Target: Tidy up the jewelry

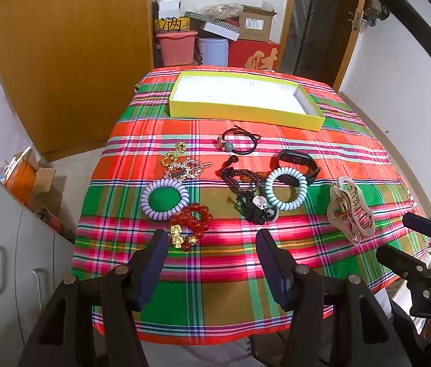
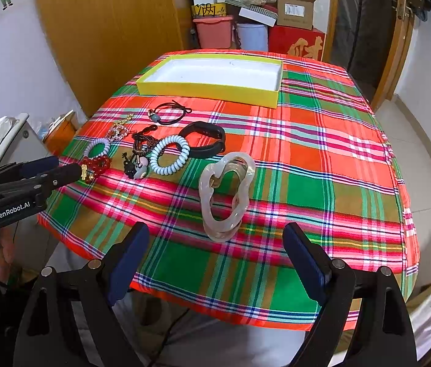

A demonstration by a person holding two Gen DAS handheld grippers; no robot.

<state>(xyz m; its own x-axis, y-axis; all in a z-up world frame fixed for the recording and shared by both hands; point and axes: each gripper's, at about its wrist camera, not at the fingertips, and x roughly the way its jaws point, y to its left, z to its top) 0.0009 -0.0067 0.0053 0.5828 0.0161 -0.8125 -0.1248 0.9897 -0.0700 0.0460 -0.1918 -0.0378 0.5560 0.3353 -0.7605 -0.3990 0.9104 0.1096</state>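
A yellow tray [image 1: 240, 113] [image 2: 206, 90] with a white inside stands empty at the far side of the plaid table. In front of it lie a black hair tie [image 1: 240, 143], gold hair clips [image 1: 180, 163], a purple coil tie [image 1: 165, 195], a red bead bracelet [image 1: 191, 223], dark beads [image 1: 243, 183], a blue coil tie [image 1: 286, 188] [image 2: 169, 159], a black band [image 1: 299, 165] [image 2: 206, 140] and a pearly claw clip [image 1: 351, 211] [image 2: 226, 192]. My left gripper [image 1: 212, 238] [image 2: 62, 166] is open, just short of the red bracelet. My right gripper [image 2: 215, 235] [image 1: 399, 232] is open, just short of the claw clip.
The plaid cloth [image 2: 307, 159] covers a small table. A wooden wardrobe [image 1: 71, 61] stands at the back left, boxes and bins [image 1: 215, 36] behind the table, a white cabinet [image 1: 7, 244] at the left, a door frame [image 2: 399, 46] at the right.
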